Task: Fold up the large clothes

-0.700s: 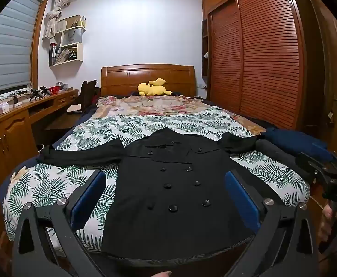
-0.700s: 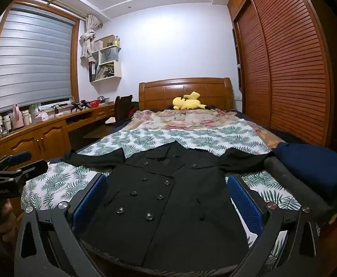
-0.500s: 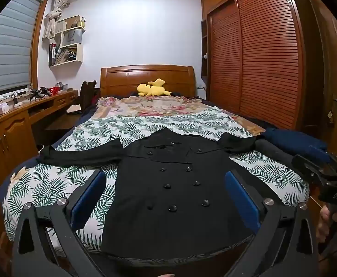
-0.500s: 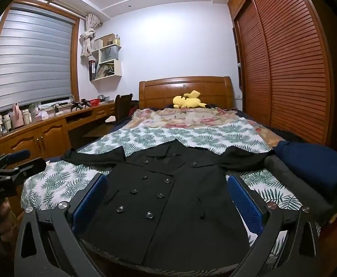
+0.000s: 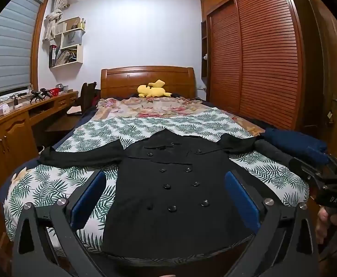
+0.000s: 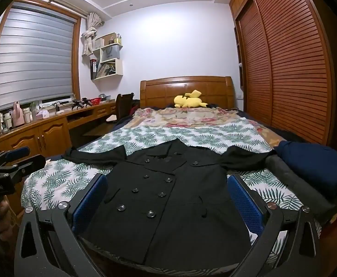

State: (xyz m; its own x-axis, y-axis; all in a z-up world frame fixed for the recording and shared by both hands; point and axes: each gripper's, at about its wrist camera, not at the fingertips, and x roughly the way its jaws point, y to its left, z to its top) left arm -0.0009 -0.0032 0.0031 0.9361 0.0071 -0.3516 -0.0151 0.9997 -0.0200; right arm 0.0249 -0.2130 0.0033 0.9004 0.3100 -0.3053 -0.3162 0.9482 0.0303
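Observation:
A black double-breasted coat (image 5: 175, 189) lies flat, front up, on the leaf-print bedspread (image 5: 53, 184), sleeves spread to both sides, hem toward me. It also shows in the right wrist view (image 6: 168, 196). My left gripper (image 5: 165, 196) is open and empty, held above the coat's hem. My right gripper (image 6: 166, 200) is open and empty, likewise above the hem. The right gripper also shows at the right edge of the left wrist view (image 5: 318, 170); the left gripper shows at the left edge of the right wrist view (image 6: 9, 159).
Folded navy (image 6: 313, 164) and grey (image 6: 290, 177) clothes lie at the bed's right edge, by the coat's sleeve. A yellow plush toy (image 5: 152, 90) sits by the headboard. A wooden desk (image 6: 41, 129) runs along the left; a slatted wardrobe (image 5: 256, 62) along the right.
Both grippers have shifted slightly; the right gripper has moved a little leftward in the left wrist view. The coat has not moved.

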